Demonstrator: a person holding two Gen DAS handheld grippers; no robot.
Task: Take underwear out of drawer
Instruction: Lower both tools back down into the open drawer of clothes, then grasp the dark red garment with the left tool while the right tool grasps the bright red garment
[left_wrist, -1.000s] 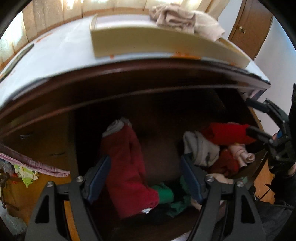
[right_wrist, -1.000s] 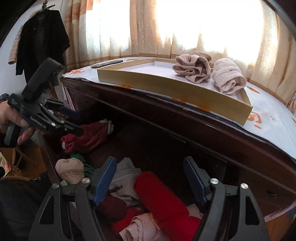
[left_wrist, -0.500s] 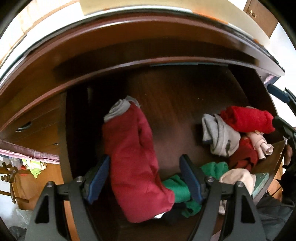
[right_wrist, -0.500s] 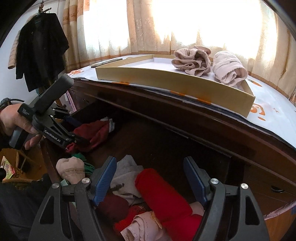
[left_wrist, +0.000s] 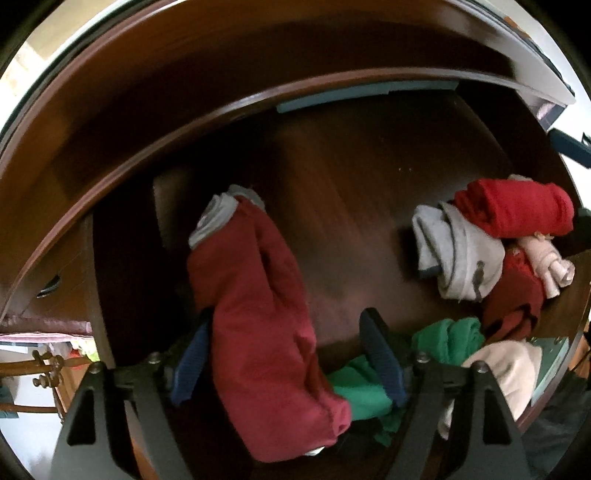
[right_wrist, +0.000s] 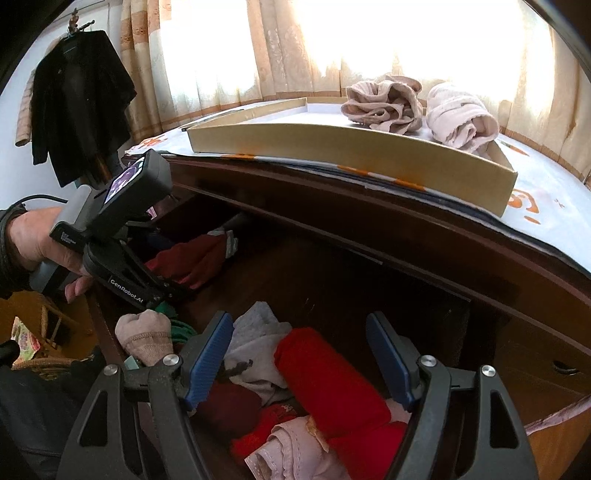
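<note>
You are closing the left gripper (left_wrist: 286, 354) around one maroon roll (left_wrist: 266, 332) in the drawer (left_wrist: 369, 221).
Your right gripper (right_wrist: 299, 354) is hanging agape; two rolls (right_wrist: 461, 118) are lying in the tray (right_wrist: 351, 144) above the drawer.

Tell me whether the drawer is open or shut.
Open. The drawer is pulled out under the desk top, and rolled underwear, such as the dark red roll, lies exposed inside.

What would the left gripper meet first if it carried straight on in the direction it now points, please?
Most likely the dark red rolled garment: it already lies between the closing jaws of the left gripper, with the drawer floor beneath. Depth is hard to judge.
</note>
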